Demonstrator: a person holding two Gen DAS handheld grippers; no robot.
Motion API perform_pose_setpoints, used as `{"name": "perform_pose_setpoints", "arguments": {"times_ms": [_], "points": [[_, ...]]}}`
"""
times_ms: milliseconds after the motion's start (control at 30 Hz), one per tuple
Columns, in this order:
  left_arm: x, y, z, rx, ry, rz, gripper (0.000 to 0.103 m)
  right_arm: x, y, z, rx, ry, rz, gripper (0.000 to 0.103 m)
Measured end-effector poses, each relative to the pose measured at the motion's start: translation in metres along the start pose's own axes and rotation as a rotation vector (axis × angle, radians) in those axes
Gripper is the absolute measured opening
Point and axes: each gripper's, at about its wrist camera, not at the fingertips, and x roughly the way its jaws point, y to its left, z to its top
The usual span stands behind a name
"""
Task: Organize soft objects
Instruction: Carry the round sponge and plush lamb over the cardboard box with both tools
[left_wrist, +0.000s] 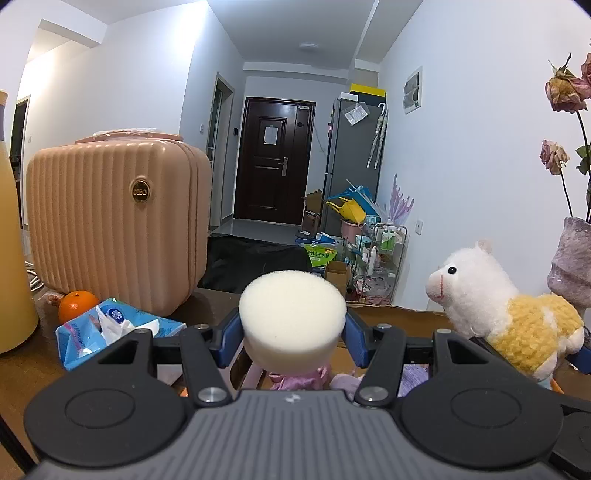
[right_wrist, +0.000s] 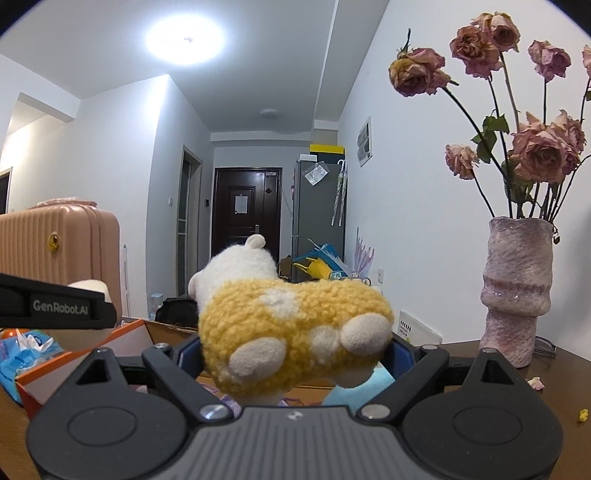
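Left hand-held gripper (left_wrist: 291, 338) clamped on round sponge (left_wrist: 291, 314), right hand-held gripper (right_wrist: 295, 354) clamped on plush alpaca (right_wrist: 291, 325), both carried above the open cardboard box (right_wrist: 88, 350) on the bench (right_wrist: 498, 373), presumably for dropping in.

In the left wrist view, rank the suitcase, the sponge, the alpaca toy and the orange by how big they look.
1. suitcase
2. alpaca toy and sponge, too alike to rank; the sponge sits nearest the camera
3. orange
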Motion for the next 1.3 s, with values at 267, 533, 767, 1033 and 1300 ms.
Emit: {"name": "perform_pose_setpoints", "arguments": {"times_ms": [267,533,767,1033,1300], "points": [[0.011,-0.003,0.0,0.021,-0.001,0.008,0.058,0.015,0.003,-0.001,-0.014,0.03,0.007,0.093],[0.018,-0.006,-0.002,0.041,0.002,0.009,0.058,0.026,0.006,-0.002,-0.033,0.062,0.013,0.093],[0.019,-0.005,-0.004,0.054,-0.002,0.006,0.058,0.028,0.004,-0.003,-0.025,0.088,0.021,0.093],[0.021,-0.007,-0.007,0.08,0.0,0.0,0.058,0.032,0.003,-0.005,-0.02,0.126,0.034,0.093],[0.025,-0.007,-0.009,0.098,0.004,0.0,0.059,0.036,0.004,-0.008,-0.02,0.16,0.032,0.094]]}}
